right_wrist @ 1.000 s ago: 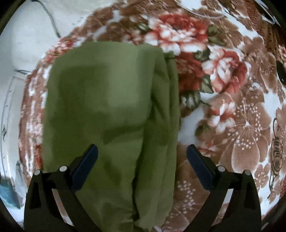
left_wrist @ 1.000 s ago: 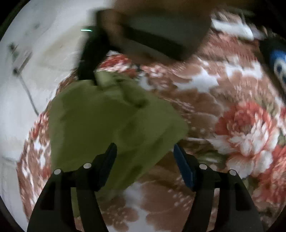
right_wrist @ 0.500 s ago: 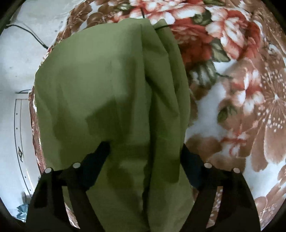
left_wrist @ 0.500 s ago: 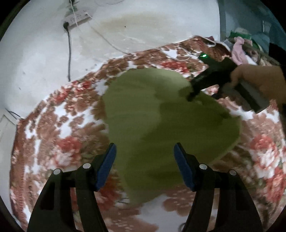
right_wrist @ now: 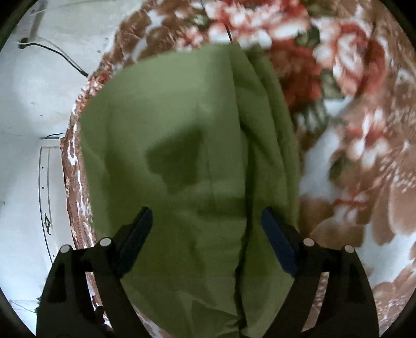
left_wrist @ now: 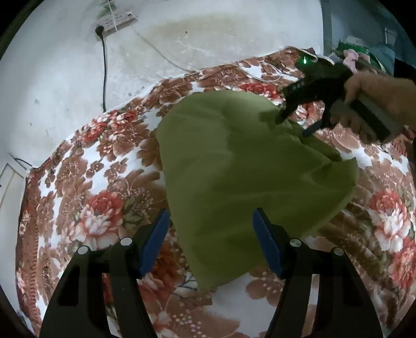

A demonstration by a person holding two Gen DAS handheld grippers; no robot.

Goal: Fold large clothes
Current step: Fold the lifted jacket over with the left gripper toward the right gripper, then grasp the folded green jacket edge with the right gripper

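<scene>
Folded green garment (left_wrist: 241, 166) lies on the floral blanket (left_wrist: 85, 197). Left gripper (left_wrist: 212, 235) hovers at its near edge, jaws apart, gripping nothing. Right gripper (right_wrist: 205, 228) stands over the garment; its jaws have just been opening, fabric below, unclamped.

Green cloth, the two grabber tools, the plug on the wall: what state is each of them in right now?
Green garment: folded over, lying on the floral blanket, thick folds along one edge.
Left gripper: open, above the garment's near corner, holding nothing.
Right gripper: open, jaws have just been opening, the garment below them, not pinched.
Power strip: on the wall, one black plug in it.
</scene>
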